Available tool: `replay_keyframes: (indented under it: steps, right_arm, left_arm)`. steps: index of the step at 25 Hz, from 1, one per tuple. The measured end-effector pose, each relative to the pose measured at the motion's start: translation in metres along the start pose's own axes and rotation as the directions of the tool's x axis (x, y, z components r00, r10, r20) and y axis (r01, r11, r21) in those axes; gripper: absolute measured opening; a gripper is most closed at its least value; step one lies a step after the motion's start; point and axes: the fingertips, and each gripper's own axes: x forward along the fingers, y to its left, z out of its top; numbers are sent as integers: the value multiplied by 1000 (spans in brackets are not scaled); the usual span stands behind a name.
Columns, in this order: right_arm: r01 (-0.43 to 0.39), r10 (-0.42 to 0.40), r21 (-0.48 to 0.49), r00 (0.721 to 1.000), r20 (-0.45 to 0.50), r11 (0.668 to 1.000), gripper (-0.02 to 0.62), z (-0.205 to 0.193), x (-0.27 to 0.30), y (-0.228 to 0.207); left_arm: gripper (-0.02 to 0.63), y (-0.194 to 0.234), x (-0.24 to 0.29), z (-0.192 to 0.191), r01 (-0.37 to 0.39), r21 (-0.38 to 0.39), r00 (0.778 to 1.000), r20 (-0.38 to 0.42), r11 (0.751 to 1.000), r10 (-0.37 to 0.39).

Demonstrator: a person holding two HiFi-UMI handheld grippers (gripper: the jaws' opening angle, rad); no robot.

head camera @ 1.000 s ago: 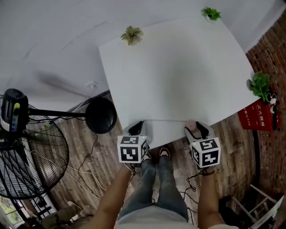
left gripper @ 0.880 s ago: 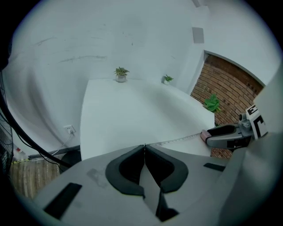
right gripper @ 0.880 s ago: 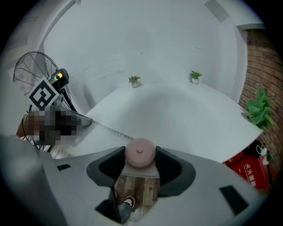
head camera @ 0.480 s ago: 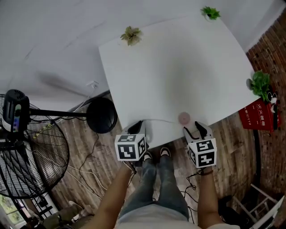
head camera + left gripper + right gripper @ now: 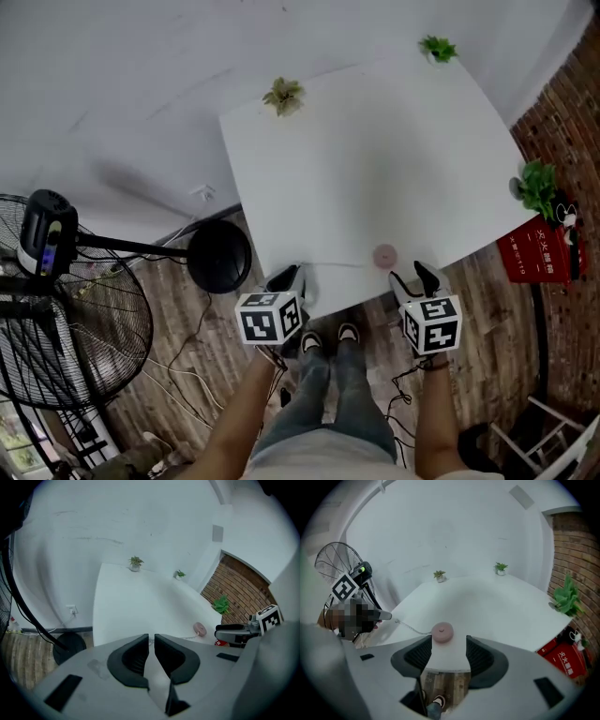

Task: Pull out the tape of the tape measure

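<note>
Tape measure (image 5: 384,254) on table (image 5: 375,150), near edge

White Chinese characters mark the red box (image 5: 542,253), too small to read.

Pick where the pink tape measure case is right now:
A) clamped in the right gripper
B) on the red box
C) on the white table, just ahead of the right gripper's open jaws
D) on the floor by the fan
C: the tape measure case lies on the table, and the right gripper has its jaws apart, clear of it.

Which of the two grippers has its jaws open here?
The right gripper: its jaws stand apart, empty, behind the pink tape measure. The left gripper is shut on the tape.
</note>
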Motion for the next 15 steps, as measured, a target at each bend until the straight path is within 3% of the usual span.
replay_keyframes:
  steps: [8,15]
  right_arm:
    - [29,-30,22,997,66,999,227,23,-28,4]
    - [34,-45,66,981,187,997,212,54,-70,19]
  left_arm:
    - [20,-1,-32,17,7,1,999,53,1000,-7]
    - [20,-6,-81,50,4,40,984,177,999,-11]
